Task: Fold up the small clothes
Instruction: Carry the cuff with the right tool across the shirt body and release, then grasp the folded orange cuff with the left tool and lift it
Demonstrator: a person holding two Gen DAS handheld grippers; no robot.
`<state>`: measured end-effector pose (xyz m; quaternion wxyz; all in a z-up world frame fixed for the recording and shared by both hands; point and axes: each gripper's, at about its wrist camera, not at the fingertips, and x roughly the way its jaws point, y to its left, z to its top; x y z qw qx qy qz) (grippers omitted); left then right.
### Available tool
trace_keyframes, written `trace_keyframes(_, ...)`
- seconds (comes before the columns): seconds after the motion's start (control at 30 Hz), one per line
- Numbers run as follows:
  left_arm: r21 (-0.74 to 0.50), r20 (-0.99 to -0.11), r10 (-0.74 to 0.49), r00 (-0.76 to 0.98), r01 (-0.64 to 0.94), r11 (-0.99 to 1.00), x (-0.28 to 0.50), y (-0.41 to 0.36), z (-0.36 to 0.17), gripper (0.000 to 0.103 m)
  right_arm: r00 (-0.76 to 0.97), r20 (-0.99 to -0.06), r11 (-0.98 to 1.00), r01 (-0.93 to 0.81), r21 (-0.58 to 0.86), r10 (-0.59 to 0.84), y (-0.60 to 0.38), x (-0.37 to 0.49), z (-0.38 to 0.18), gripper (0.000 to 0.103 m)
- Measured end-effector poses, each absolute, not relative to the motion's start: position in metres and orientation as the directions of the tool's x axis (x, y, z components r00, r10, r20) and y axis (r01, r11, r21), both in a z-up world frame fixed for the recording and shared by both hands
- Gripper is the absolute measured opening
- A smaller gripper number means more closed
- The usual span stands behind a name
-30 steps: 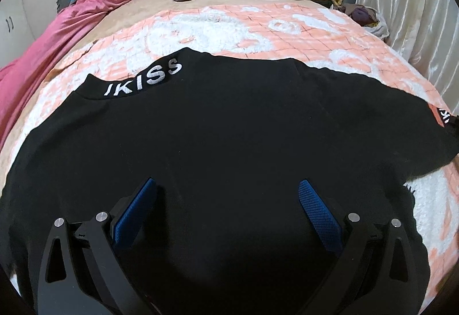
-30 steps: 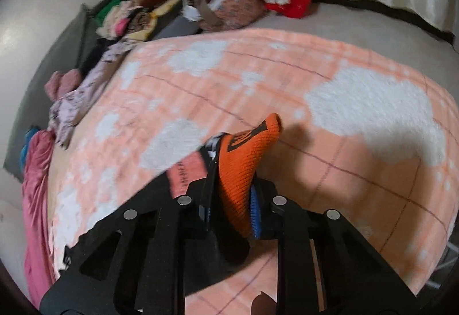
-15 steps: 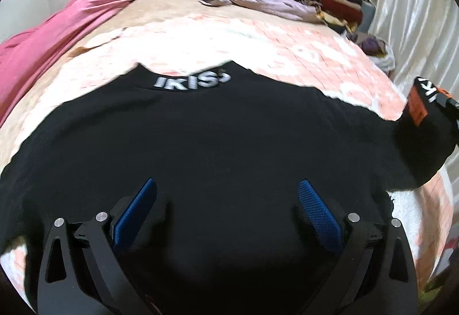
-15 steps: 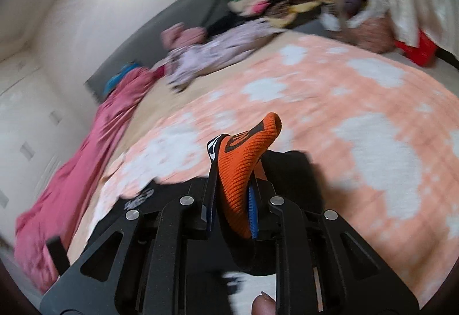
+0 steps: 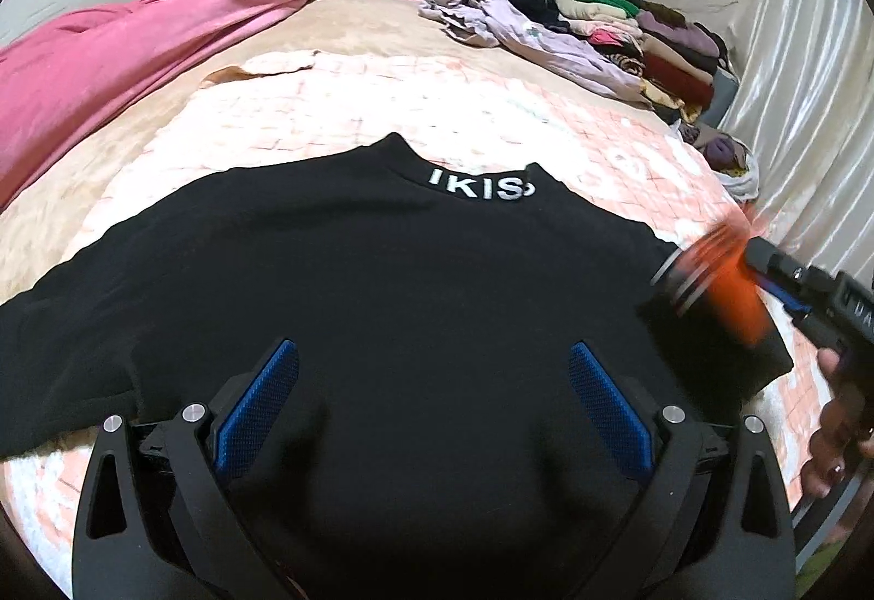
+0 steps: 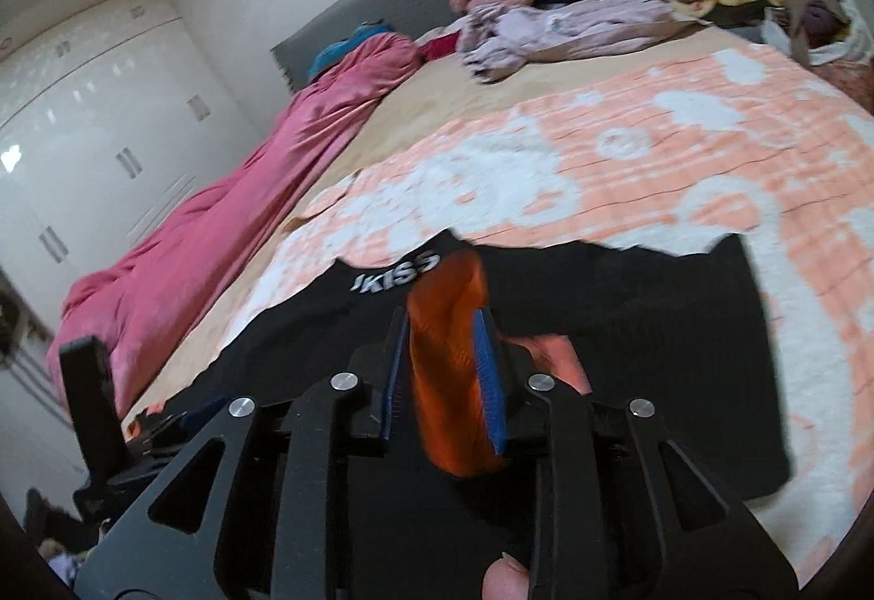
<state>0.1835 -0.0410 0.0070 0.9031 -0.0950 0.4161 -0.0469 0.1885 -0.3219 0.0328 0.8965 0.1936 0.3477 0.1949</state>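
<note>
One black knit top (image 5: 382, 305) w/ orange cuff (image 6: 450, 370) lay flat; right gripper (image 6: 442, 376) jaws opening round cuff, left gripper (image 5: 431, 409) spread wide, empty

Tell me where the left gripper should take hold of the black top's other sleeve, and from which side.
Grip the black top at its flat left sleeve end, coming from the outer edge with the left gripper open: that thin edge lies free on the blanket.
</note>
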Motion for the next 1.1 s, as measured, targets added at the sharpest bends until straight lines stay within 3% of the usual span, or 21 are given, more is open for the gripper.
trace_keyframes(0.07, -0.218, -0.742, -0.164, 0.650, -0.004, 0.976, 0.183, -0.038, 0.006, 0.099, 0.672, -0.533, 0.834, -0.245, 0.494, 0.514, -0.318, 0.187, 0.034, 0.037)
trace_keyframes(0.27, -0.260, -0.753, -0.228, 0.617, 0.038, 0.965, 0.181, -0.052, -0.001, 0.098, 0.718, -0.537, 0.860, -0.173, 0.480, 0.443, -0.340, 0.183, 0.041, 0.040)
trace_keyframes(0.43, -0.360, -0.765, -0.374, 0.524, 0.134, 0.923, 0.186, -0.093, -0.012, 0.097, 0.722, -0.586, 0.888, -0.088, 0.450, 0.369, -0.356, 0.190, 0.034, 0.045)
trace_keyframes(0.5, -0.401, -0.769, -0.423, 0.479, 0.155, 0.903, 0.191, -0.111, -0.020, 0.086, 0.718, -0.592, 0.883, -0.066, 0.465, 0.365, -0.362, 0.190, 0.031, 0.045)
trace_keyframes(0.53, -0.424, -0.772, -0.445, 0.455, 0.153, 0.893, 0.193, -0.118, -0.026, 0.072, 0.718, -0.596, 0.884, -0.057, 0.464, 0.359, -0.364, 0.190, 0.030, 0.045)
trace_keyframes(0.57, -0.446, -0.777, -0.460, 0.430, 0.139, 0.884, 0.195, -0.122, -0.032, 0.068, 0.720, -0.597, 0.885, -0.052, 0.462, 0.354, -0.366, 0.190, 0.030, 0.045)
trace_keyframes(0.73, -0.481, -0.778, -0.459, 0.428, 0.064, 0.875, 0.202, -0.136, -0.047, 0.067, 0.735, -0.591, 0.886, -0.028, 0.463, 0.332, -0.376, 0.189, 0.031, 0.045)
trace_keyframes(0.8, -0.487, -0.777, -0.454, 0.437, 0.043, 0.873, 0.206, -0.141, -0.050, 0.056, 0.740, -0.587, 0.883, -0.020, 0.469, 0.328, -0.379, 0.188, 0.032, 0.045)
trace_keyframes(0.87, -0.477, -0.779, -0.443, 0.443, 0.039, 0.878, 0.210, -0.145, -0.050, 0.032, 0.743, -0.584, 0.879, -0.013, 0.476, 0.328, -0.383, 0.188, 0.032, 0.045)
trace_keyframes(0.97, -0.475, -0.769, -0.446, 0.458, 0.059, 0.878, 0.211, -0.151, -0.050, 0.021, 0.748, -0.580, 0.874, -0.003, 0.486, 0.324, -0.389, 0.187, 0.033, 0.045)
trace_keyframes(1.1, -0.470, -0.751, -0.452, 0.482, 0.090, 0.878, 0.211, -0.149, -0.038, 0.016, 0.757, -0.577, 0.871, 0.020, 0.491, 0.308, -0.399, 0.186, 0.033, 0.045)
